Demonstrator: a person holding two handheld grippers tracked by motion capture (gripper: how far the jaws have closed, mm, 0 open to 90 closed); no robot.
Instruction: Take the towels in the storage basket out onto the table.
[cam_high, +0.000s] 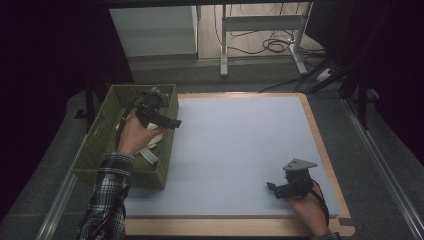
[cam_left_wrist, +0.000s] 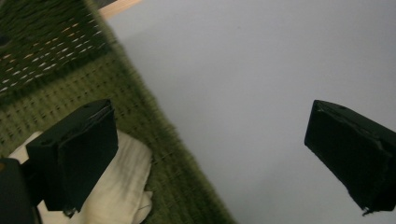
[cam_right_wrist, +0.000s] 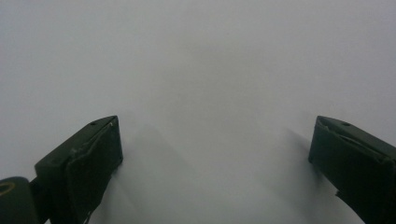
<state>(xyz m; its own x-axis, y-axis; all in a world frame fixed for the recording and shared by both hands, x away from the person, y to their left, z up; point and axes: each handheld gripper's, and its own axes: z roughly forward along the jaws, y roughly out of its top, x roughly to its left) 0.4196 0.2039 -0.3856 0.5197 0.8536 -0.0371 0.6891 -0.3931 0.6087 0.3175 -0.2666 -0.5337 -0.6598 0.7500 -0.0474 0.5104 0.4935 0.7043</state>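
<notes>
A green woven basket (cam_high: 102, 134) stands at the left edge of the pale blue mat (cam_high: 235, 150). White cloth (cam_high: 150, 150) lies inside it, seen up close as cream cloth (cam_left_wrist: 121, 186) under the basket's woven wall (cam_left_wrist: 140, 107). My left gripper (cam_high: 172, 121) hovers over the basket's right rim, open, with nothing between its jaws (cam_left_wrist: 210, 158). My right gripper (cam_high: 272, 187) rests low over the mat's near right part, open and empty (cam_right_wrist: 215, 163).
A wooden board (cam_high: 320, 145) frames the mat. Beyond the table stand a white desk leg (cam_high: 224, 45), cables (cam_high: 272, 45) on the floor and a pale cabinet (cam_high: 155, 30). Dark curtains flank both sides.
</notes>
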